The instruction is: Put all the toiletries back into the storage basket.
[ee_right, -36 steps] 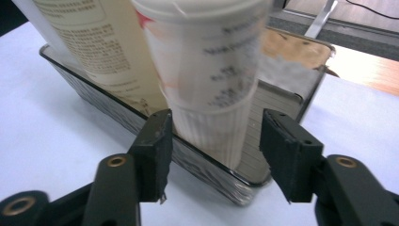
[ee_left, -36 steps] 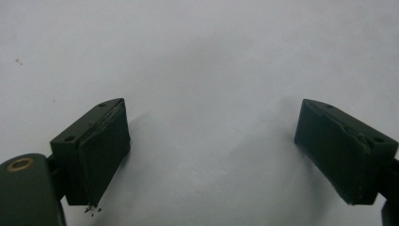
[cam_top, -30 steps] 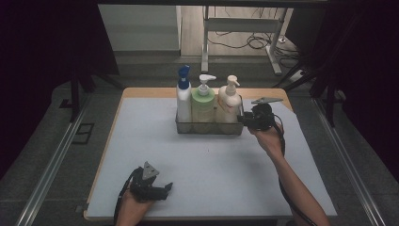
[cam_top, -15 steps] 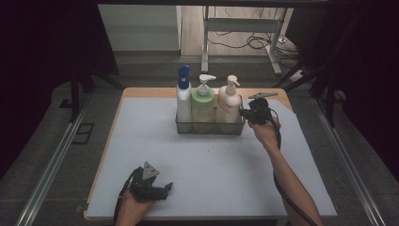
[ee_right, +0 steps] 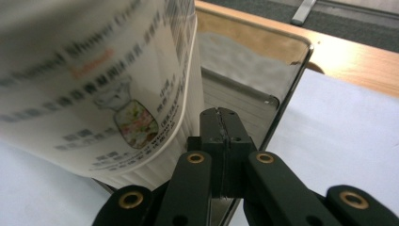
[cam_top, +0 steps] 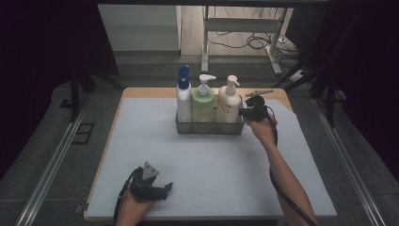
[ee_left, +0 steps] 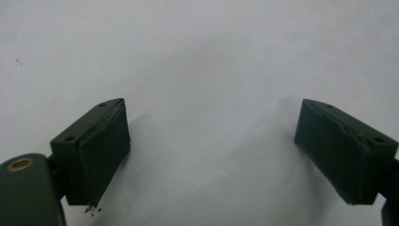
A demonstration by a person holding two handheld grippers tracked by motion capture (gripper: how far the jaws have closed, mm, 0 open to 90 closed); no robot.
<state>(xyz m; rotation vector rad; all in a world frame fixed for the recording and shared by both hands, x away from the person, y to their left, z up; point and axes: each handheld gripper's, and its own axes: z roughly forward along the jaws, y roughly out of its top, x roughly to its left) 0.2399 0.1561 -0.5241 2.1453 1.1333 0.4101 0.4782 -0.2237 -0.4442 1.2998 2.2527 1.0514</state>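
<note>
Right tongs (ee_right: 221,115) pinched fully together, and by the look of it clamped on the thin shiny end wall of the tray (ee_right: 244,61), right next to the cream bottle (ee_right: 94,70) without quite gripping it. Left tongs (ee_left: 211,141) wide apart, holding nothing, just parked flat on the mat (cam_top: 141,141) at the near edge, well away from everything. Tray sitting toward the far side of the mat, three pump bottles upright in a row inside: cream at the right end, green (cam_top: 203,106) in the middle, blue-capped (cam_top: 184,94) on the left. Biggest worry from here: dragging or lifting by one end wall only. Heavy load, tiny pinch on slick metal, so could easily slip off, or tip the tray and send the tall bottles toppling like dominoes. Could also twist the tray round instead of moving it straight, since nothing is steadying the other end. Pump heads sticking up high, so easy to knock with the wrist on any reach over the top. Mat otherwise bare, plenty of sliding room toward the near side. Far table edge close behind the tray though, so not much margin for a push that way.
</note>
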